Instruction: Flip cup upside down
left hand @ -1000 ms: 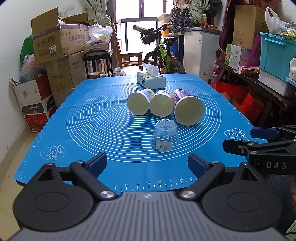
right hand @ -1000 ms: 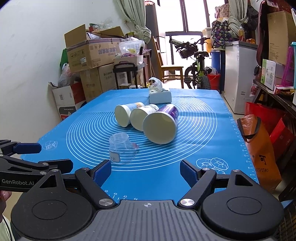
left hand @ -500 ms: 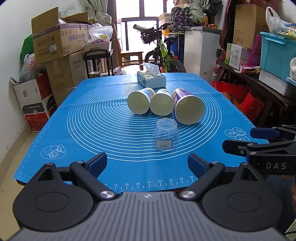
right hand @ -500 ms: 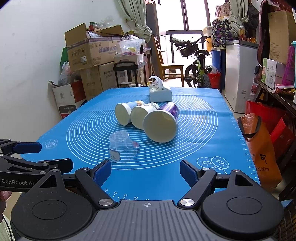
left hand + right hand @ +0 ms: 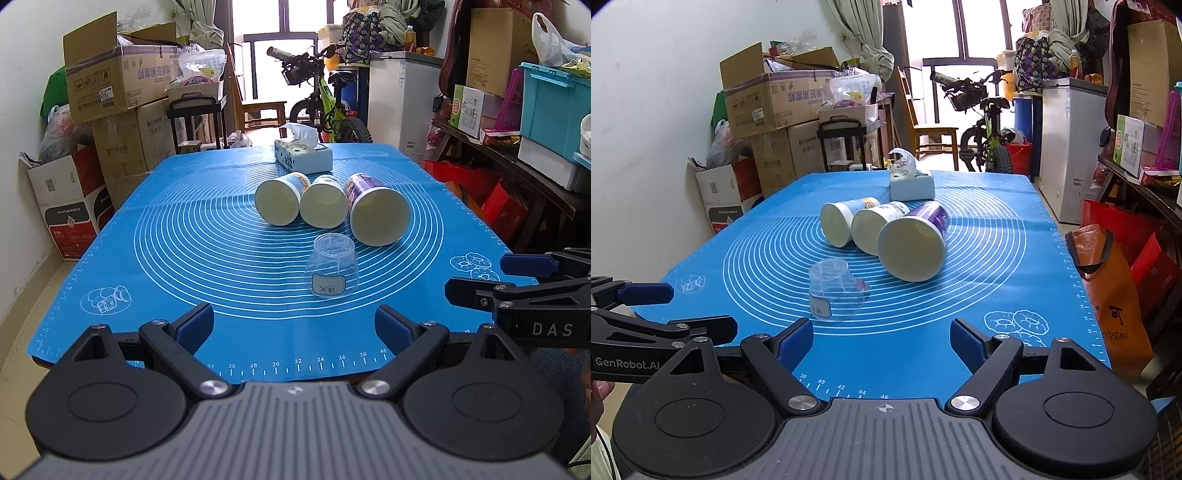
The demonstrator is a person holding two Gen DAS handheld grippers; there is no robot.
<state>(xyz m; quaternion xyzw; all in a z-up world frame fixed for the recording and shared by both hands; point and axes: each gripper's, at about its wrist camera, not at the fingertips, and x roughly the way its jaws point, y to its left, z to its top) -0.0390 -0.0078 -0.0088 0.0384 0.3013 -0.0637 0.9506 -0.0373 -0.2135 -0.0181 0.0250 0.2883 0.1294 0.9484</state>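
Observation:
A small clear plastic cup (image 5: 332, 266) with a white label stands mouth down on the blue mat (image 5: 192, 236); it also shows in the right wrist view (image 5: 835, 290). My left gripper (image 5: 294, 325) is open and empty at the mat's near edge, short of the cup. My right gripper (image 5: 882, 338) is open and empty, near the front edge, with the cup ahead to its left. Each gripper shows at the side of the other's view.
Three paper cups (image 5: 327, 210) lie on their sides in a row behind the clear cup, mouths toward me. A tissue box (image 5: 303, 155) sits farther back. Cardboard boxes (image 5: 110, 110) stand left, shelves and bins (image 5: 546, 110) right, an orange bag (image 5: 1108, 295) beside the table.
Both grippers have shifted very slightly; the cup and paper cups stay where they were.

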